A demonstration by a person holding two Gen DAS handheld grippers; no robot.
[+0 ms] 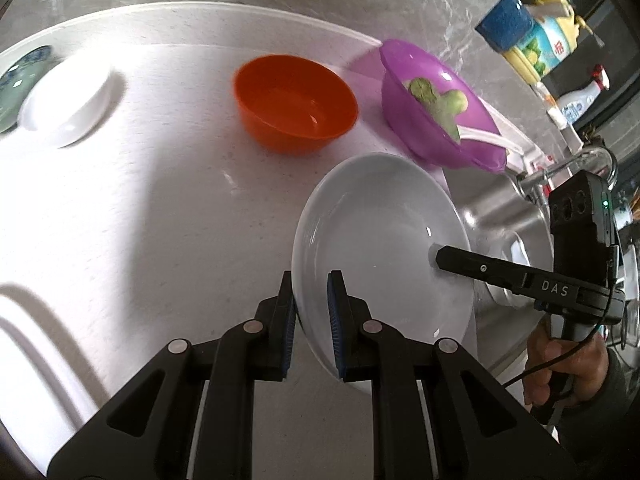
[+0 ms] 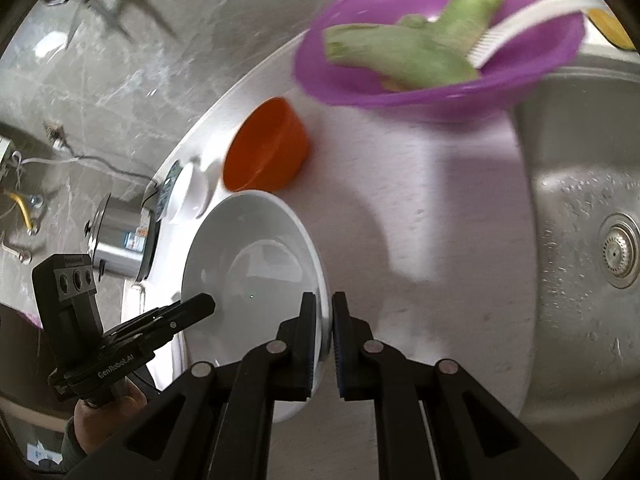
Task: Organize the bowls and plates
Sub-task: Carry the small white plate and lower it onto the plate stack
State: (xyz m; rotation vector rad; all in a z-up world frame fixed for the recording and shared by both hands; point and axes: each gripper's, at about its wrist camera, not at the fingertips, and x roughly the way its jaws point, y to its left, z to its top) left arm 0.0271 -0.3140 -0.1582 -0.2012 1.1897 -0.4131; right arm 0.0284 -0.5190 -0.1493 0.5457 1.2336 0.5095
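Bright glare, hard shadows, blurred fisheye edges.

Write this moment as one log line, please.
left gripper: shut on white plate | right gripper: shut on white plate | orange bowl: on counter

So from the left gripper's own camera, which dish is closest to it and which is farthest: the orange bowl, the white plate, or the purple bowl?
1. White plate: its rim sits between the left gripper's fingers.
2. Orange bowl: further back, straight ahead on the counter.
3. Purple bowl: ahead to the right near the sink; about as far as the orange one, too close to call.
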